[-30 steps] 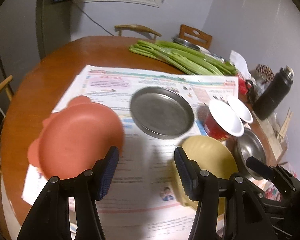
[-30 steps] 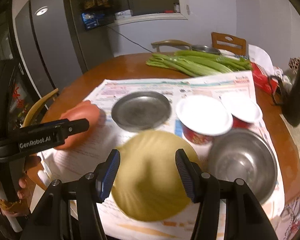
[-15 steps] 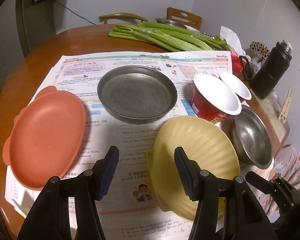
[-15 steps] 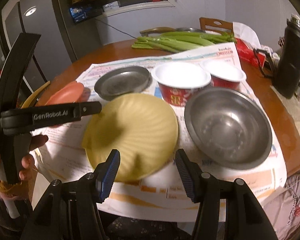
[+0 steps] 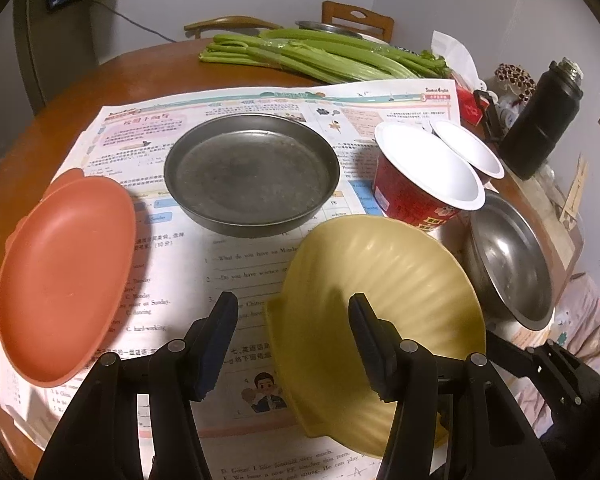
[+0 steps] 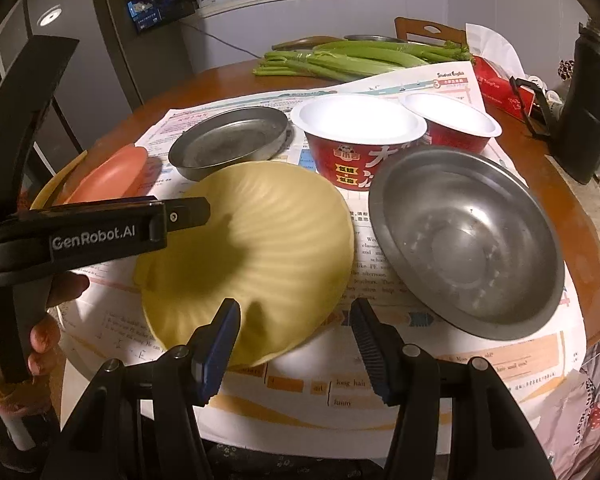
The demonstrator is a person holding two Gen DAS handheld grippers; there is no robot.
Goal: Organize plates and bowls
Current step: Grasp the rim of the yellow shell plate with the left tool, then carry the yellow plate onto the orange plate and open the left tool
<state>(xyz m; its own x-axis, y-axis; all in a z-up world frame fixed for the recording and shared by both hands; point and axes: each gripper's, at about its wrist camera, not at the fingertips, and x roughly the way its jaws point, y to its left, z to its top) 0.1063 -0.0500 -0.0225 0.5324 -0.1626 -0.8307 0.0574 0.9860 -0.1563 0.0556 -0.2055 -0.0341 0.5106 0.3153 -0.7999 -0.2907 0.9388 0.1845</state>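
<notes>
A yellow ribbed plate (image 5: 380, 300) (image 6: 256, 248) lies on newspaper at the table's near edge. Left of it is an orange plate (image 5: 60, 276) (image 6: 112, 176), behind it a dark metal plate (image 5: 252, 172) (image 6: 228, 136). Two red paper bowls, a large one (image 5: 424, 184) (image 6: 360, 140) and a small one (image 5: 468, 148) (image 6: 452, 124), stand to the right, with a steel bowl (image 5: 508, 256) (image 6: 464, 240) nearest. My left gripper (image 5: 294, 344) is open over the yellow plate's left rim. My right gripper (image 6: 296, 348) is open just before that plate's near rim.
Newspaper (image 5: 188, 264) covers the round wooden table (image 5: 152, 72). Celery stalks (image 5: 320, 56) lie at the back. A black flask (image 5: 540, 120) and a red box (image 6: 504, 88) stand at the right. Chairs stand behind the table.
Both grippers have moved in and down toward the yellow plate, which now fills more of each view. Both stay open. The dishes have not moved.
</notes>
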